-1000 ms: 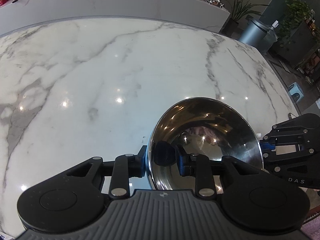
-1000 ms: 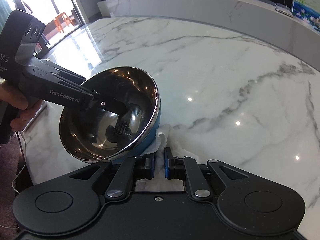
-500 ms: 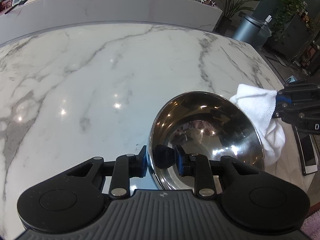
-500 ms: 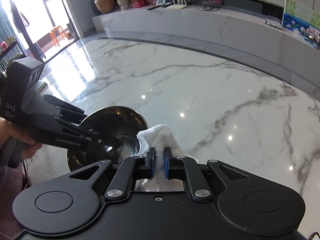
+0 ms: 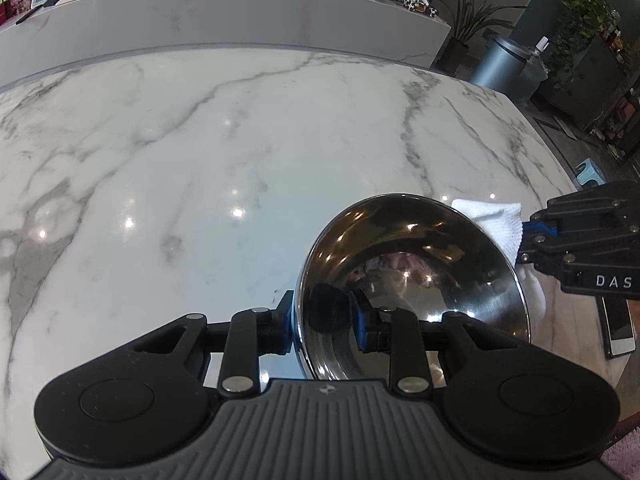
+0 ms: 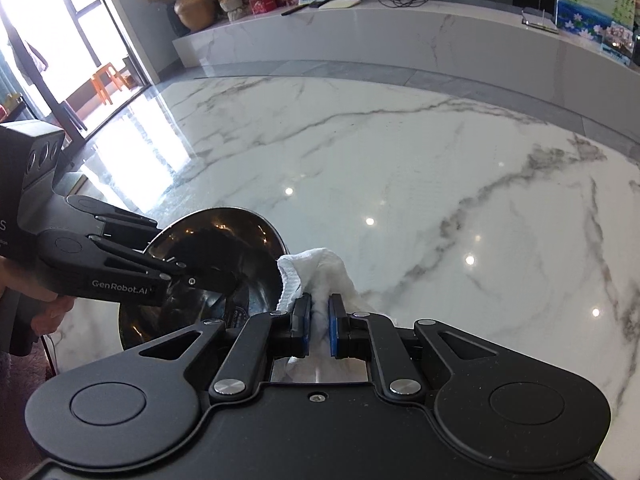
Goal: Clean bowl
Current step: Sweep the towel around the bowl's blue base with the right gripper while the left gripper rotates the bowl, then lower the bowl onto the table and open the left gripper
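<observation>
A shiny steel bowl (image 5: 416,272) is held tilted above the marble table (image 5: 200,160). My left gripper (image 5: 320,316) is shut on the bowl's near rim, one finger inside and one outside. My right gripper (image 6: 319,316) is shut on a white cloth (image 6: 320,272). In the right wrist view the cloth sits just right of the bowl (image 6: 224,248), touching or almost touching its rim. In the left wrist view the cloth (image 5: 496,220) shows behind the bowl's far right edge, with the right gripper (image 5: 528,236) beside it.
A phone (image 5: 618,324) lies near the table's right edge. A long marble counter (image 6: 400,36) with small items runs behind the table. A grey bin (image 5: 500,64) and plants stand on the floor at right.
The right gripper and cloth rose from under the bowl to beside its rim, then drew slightly back. The bowl stays gripped, tilted a little differently.
</observation>
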